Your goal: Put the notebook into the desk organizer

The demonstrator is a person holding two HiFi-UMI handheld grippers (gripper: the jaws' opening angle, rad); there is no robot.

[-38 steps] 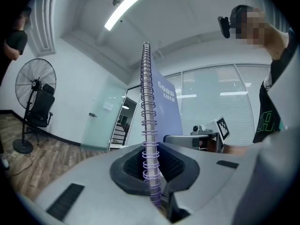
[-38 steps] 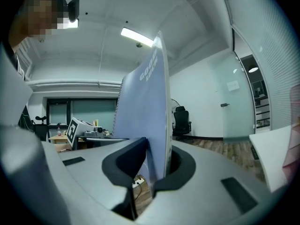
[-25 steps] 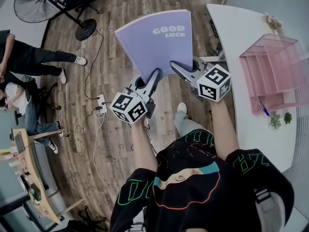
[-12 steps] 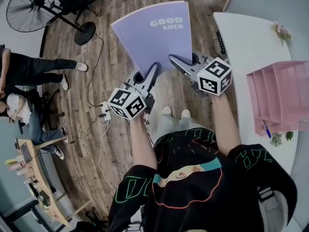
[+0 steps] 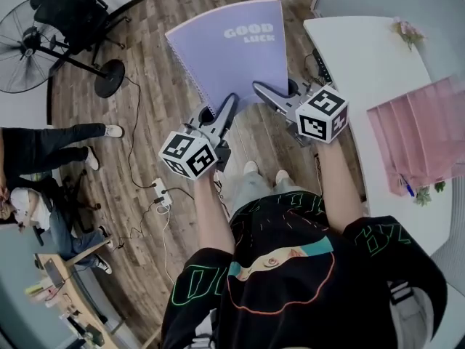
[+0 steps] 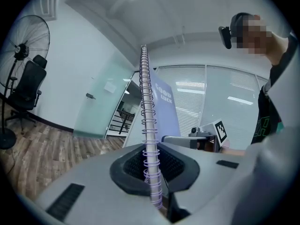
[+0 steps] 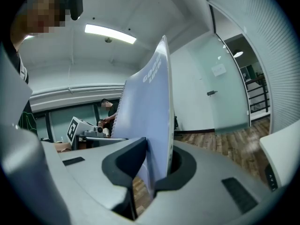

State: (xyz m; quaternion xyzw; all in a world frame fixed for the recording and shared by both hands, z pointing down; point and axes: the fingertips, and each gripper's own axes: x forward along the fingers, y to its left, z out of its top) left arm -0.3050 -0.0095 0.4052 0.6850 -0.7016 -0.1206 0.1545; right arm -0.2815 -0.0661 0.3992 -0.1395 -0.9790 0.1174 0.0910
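Note:
A lilac spiral notebook (image 5: 232, 49) printed "GOOD LUCK" is held up in the air over the wooden floor, cover toward my head camera. My left gripper (image 5: 227, 111) is shut on its spiral-bound edge (image 6: 149, 139), low on the left side. My right gripper (image 5: 263, 93) is shut on the notebook's (image 7: 150, 111) lower right corner. The pink desk organizer (image 5: 429, 133) stands on the white desk (image 5: 363, 64) at the far right, well apart from the notebook.
A small flower decoration (image 5: 408, 29) sits at the desk's far end, and a pen (image 5: 407, 187) and small plants (image 5: 430, 192) lie by the organizer. A standing fan (image 5: 43, 49), an office chair (image 5: 69, 9) and seated people (image 5: 43, 187) are at the left. Cables and a power strip (image 5: 161, 193) lie on the floor.
The view has swung: the desk and organizer have slid toward the right edge and the fan toward the left. Both grippers keep the same hold on the notebook.

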